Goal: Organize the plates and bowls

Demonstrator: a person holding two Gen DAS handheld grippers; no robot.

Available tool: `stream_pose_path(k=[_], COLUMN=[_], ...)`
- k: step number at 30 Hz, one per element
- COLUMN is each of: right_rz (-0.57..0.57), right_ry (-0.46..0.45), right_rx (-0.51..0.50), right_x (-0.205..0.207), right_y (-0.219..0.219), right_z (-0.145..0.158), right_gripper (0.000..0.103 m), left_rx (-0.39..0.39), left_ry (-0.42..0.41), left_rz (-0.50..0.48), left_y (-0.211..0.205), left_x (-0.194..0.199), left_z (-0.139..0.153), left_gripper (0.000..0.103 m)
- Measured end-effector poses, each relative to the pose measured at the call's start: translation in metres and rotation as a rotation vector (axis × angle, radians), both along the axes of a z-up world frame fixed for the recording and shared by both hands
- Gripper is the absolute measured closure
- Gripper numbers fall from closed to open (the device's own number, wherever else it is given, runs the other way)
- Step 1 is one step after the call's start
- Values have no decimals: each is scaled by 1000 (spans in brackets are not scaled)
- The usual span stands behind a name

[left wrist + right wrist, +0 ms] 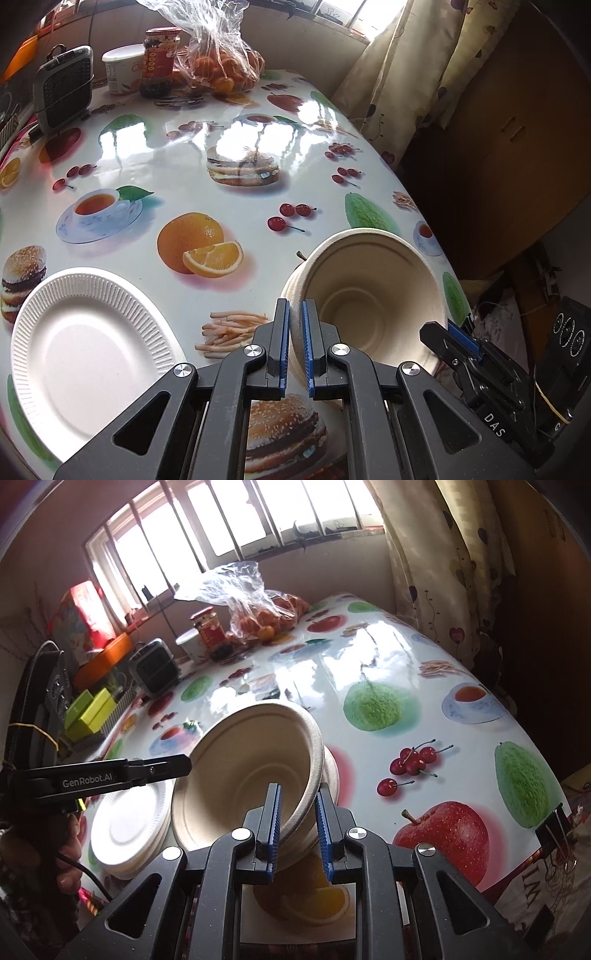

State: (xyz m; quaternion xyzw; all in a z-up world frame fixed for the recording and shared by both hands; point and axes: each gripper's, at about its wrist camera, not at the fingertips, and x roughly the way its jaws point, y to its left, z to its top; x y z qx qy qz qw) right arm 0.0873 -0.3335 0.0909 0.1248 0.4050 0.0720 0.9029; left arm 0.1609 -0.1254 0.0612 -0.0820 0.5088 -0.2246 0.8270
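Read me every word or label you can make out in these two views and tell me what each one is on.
"GenRobot.AI": side of the left gripper, right wrist view.
"DAS": body of the right gripper, left wrist view.
"WI", partial: cloth at the table edge.
Red jar label and white tub print: too blurred to read.

Hidden behind the tilted bowl [243, 771]: the near edge of the white plate stack [125, 830]. Cut off by the left wrist view's lower left edge: the same plates. Too blurred to read: labels on the red jar [161, 61] and white tub [122, 68].
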Motion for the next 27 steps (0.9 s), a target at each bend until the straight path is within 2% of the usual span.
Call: stream_pose_path(k=[27], right_rz=[-9], right_ry=[21], right_rx=[-19], right_x=[4], right_y=[2], right_z=[-12], right_gripper=[85], left_rx=[4], left_ry=[24], left_rz=[1], left_y=[-1], left_x=[3], left_z=[-9], left_gripper=[97])
